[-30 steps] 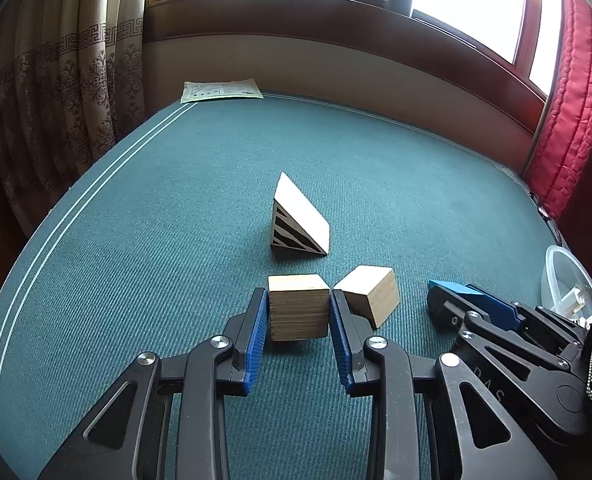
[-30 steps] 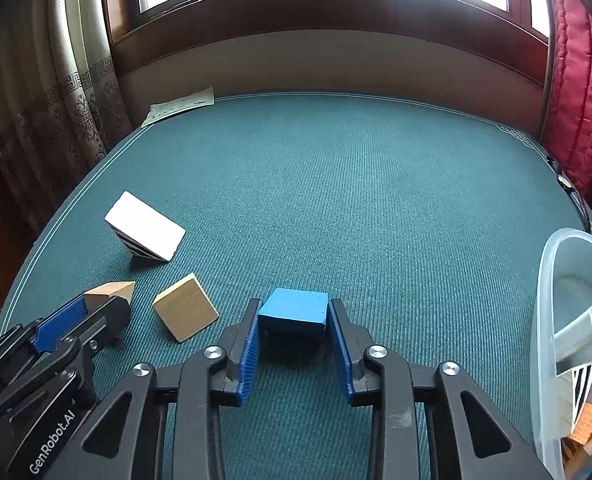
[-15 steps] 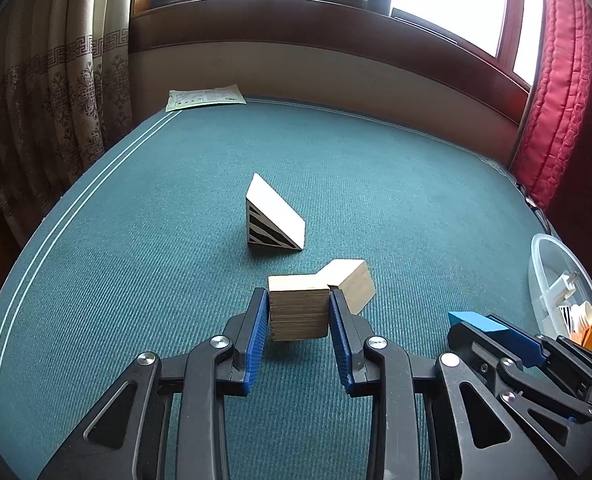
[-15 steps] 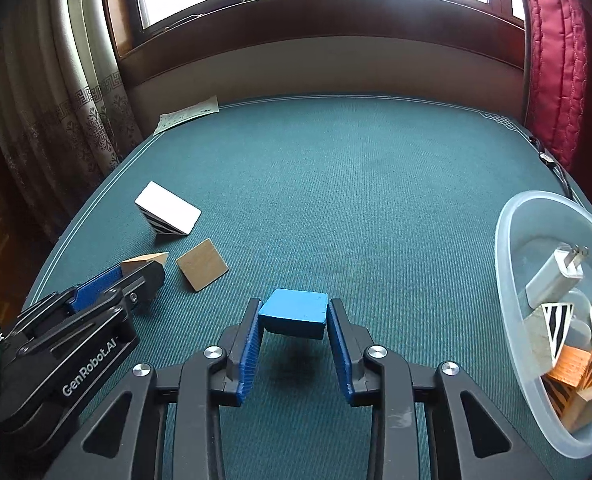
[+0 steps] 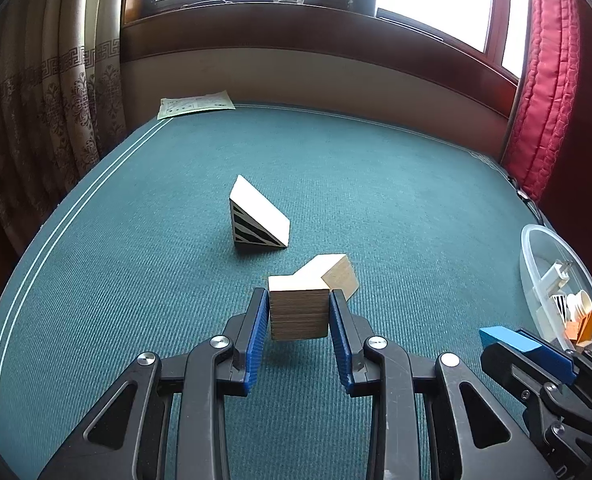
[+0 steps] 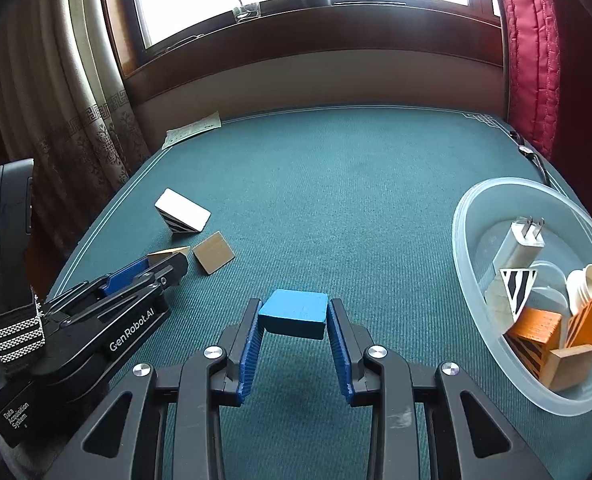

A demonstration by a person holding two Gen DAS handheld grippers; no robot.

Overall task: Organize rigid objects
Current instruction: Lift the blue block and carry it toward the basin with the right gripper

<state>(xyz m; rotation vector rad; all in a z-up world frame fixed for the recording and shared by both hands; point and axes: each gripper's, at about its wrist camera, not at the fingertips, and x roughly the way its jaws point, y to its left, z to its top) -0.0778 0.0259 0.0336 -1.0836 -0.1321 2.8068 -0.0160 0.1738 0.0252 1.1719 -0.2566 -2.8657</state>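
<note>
My left gripper is shut on a plain wooden block and holds it above the green carpet. My right gripper is shut on a blue block, also lifted off the carpet. A second wooden block lies just beyond the left gripper, and a white wedge with black stripes stands behind it. Both show in the right wrist view, the wooden block and the wedge. A clear plastic bowl sits to the right of the right gripper.
The bowl holds a white charger, a striped wedge, orange blocks and white cups. A paper sheet lies at the far carpet edge. Curtains hang at the left and a red one at the right.
Both grippers have risen and pulled back with their blocks held. The bowl has come further into the right wrist view and now shows in the left wrist view too.
</note>
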